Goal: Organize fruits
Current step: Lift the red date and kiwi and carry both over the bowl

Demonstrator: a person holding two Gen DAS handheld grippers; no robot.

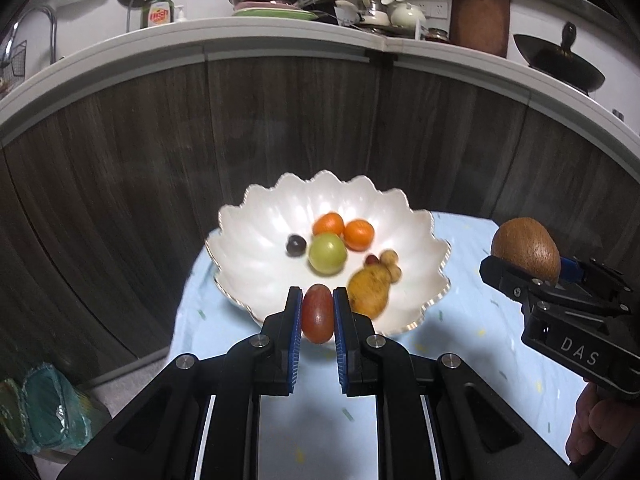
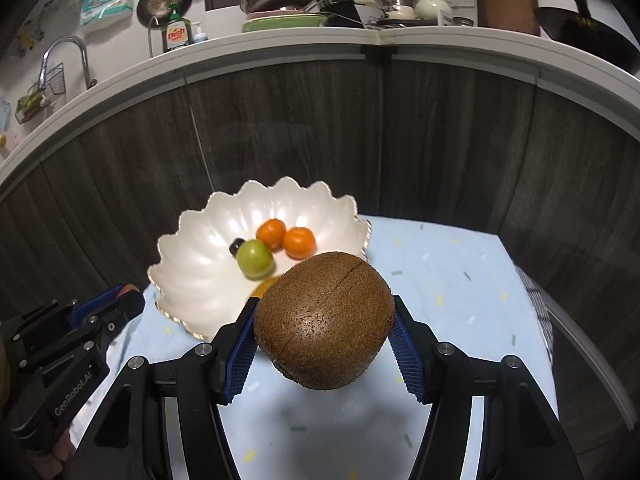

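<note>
We hold fruit in both claws. Left claw (image 1: pixel 317 312) is clamped narrow on a small reddish oval fruit (image 1: pixel 317 314), held on end between the blue pads (image 1: pixel 295 320), just short of the near rim of the white scalloped bowl (image 1: pixel 248 240). Right claw (image 2: pixel 324 332) is spread wide around a kiwi (image 2: pixel 324 316), also short of the bowl, over the light blue bench (image 2: pixel 440 280) cover.

Ahead of the left claw, in the bowl: two small oranges (image 1: pixel 344 230), a green round fruit (image 1: pixel 327 254), a dark grape-like one (image 1: pixel 296 245), a yellow-brown pear (image 1: pixel 369 290) and some small brown bits we can't identify.

Risks, as we judge them:
- Kiwi is gripped at its widest part, with most of the body bulging above the pads. It could roll out if the claw tilts.
- The red fruit is smooth and stands on end, so a squeeze could pop it out or bruise it.
- Both claws head for one bowl, so they could collide at the rim.
- A drop from height could knock the round fruits around or chip the thin scalloped edge.

Readable text: "DAS" on the right claw body, "GenRobot.AI" on the left, "fish" on the green bottle (image 2: pixel 176 35) on the far counter.
</note>
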